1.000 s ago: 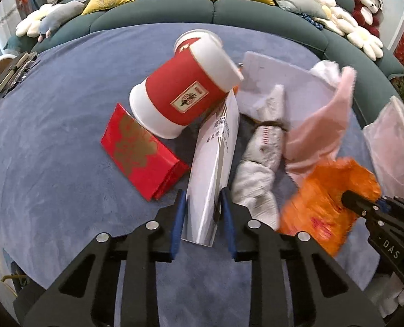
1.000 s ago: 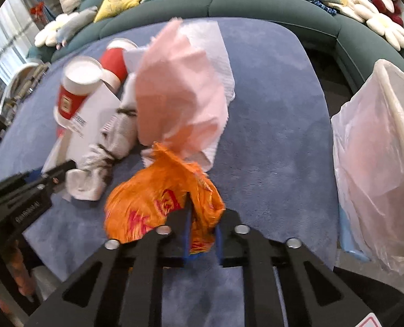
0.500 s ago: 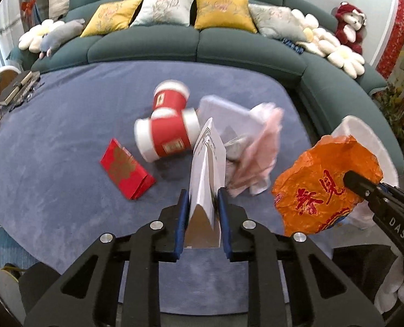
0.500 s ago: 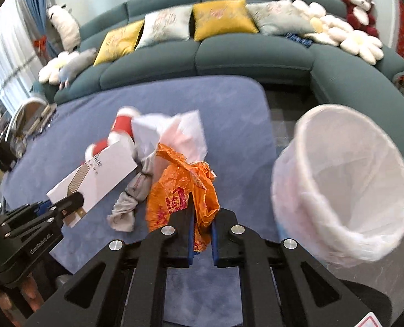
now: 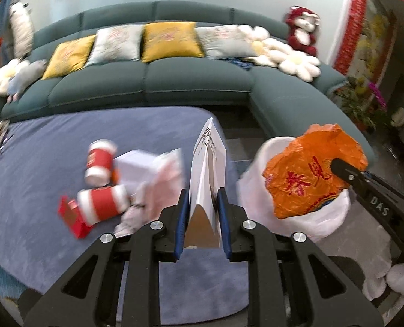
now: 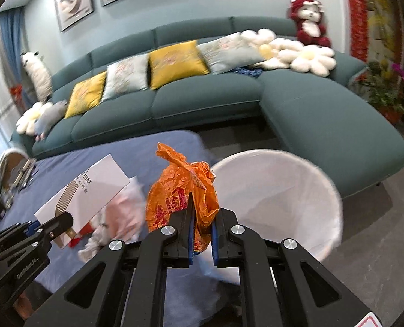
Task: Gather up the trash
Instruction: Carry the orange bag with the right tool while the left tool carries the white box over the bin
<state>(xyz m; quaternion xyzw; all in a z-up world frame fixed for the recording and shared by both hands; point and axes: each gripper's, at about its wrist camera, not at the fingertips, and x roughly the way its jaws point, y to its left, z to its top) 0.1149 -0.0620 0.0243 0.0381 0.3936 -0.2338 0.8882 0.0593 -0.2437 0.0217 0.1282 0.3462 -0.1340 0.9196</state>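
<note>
My left gripper (image 5: 202,207) is shut on a flat white carton (image 5: 208,174), held on edge above the blue table (image 5: 38,169). The same carton (image 6: 87,193) shows in the right wrist view with the left gripper (image 6: 65,222) at its lower end. My right gripper (image 6: 203,218) is shut on a crumpled orange plastic bag (image 6: 180,190), lifted beside the white-lined trash bin (image 6: 278,190). From the left wrist the orange bag (image 5: 308,174) hangs in front of the bin (image 5: 324,220), pinched by the right gripper (image 5: 338,167).
Two red paper cups (image 5: 99,160) (image 5: 103,204), a red packet (image 5: 73,220), pink and white paper (image 5: 161,177) and a grey cloth (image 5: 128,218) lie on the table. A teal sofa (image 5: 147,87) with cushions curves behind; the bin stands on the floor at the table's right.
Both grippers have risen from the table with their loads, the carton and the orange bag. The views have tilted up, and the orange bag now hangs by the bin.
</note>
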